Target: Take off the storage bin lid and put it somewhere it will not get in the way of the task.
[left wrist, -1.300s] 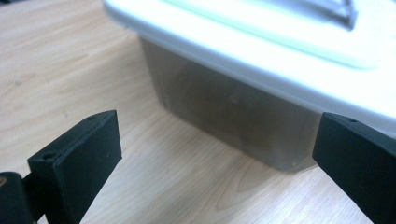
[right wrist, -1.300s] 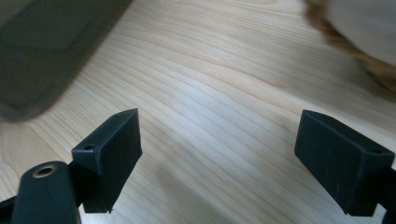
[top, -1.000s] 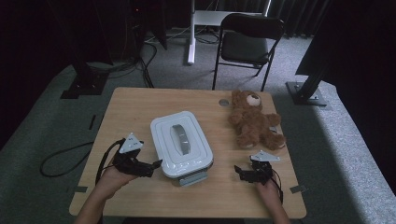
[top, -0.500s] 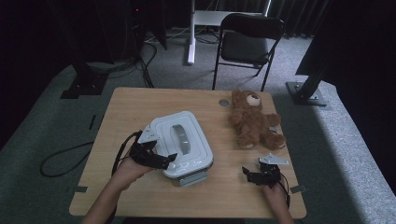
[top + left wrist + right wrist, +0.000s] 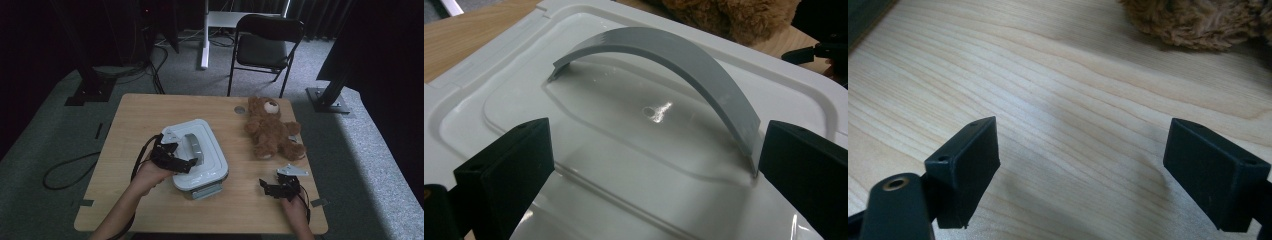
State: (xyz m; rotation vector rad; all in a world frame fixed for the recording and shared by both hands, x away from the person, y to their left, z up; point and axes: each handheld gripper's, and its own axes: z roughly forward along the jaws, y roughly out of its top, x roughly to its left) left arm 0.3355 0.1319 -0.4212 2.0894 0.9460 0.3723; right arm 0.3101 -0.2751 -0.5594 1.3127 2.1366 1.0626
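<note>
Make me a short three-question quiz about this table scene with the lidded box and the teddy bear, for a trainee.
1. True or false: the left gripper is shut on the grey handle of the white container.
2. Which thing lies nearest the right gripper? A) teddy bear B) folding chair C) white container
3. Fill in: the right gripper's jaws stand ____ above the bare wooden table.

Key
1. False: its jaws stand open over the lid, holding nothing.
2. A
3. open
</note>
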